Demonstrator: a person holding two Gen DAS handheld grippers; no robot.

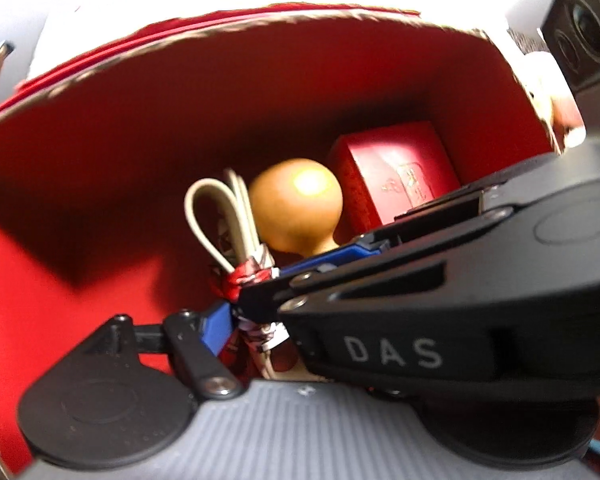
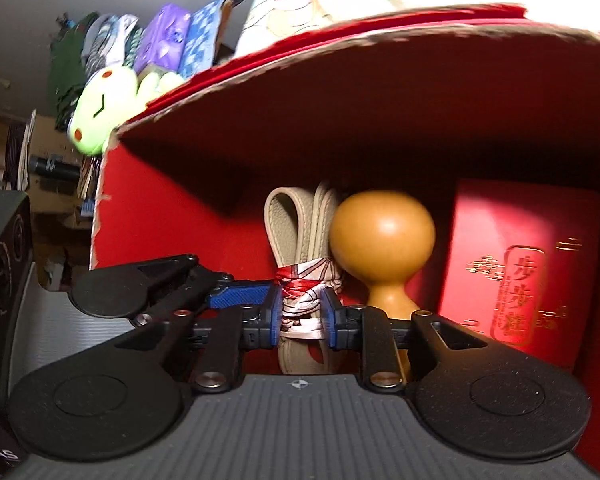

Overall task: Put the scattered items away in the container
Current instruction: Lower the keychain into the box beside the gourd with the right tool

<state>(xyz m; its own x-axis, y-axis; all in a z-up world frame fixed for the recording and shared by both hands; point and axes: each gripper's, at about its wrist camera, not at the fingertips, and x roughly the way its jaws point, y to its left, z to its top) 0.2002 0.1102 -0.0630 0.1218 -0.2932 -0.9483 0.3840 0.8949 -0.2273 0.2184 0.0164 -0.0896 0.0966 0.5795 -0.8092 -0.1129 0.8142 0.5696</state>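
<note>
A beige strap bundle, tied with red and white ribbon, stands inside the red box. Beside it are a wooden gourd and a small red case with gold print. My right gripper is shut on the bundle at the ribbon, blue pads pressing both sides. My left gripper straddles the same bundle, open. Its left blue pad stands just off the ribbon, and its other finger is hidden behind the right gripper's body.
The red box's walls rise close around both grippers. Outside it on the left are a green plush toy, several colourful packets and a black device with round dials. A grey surface lies beside the box.
</note>
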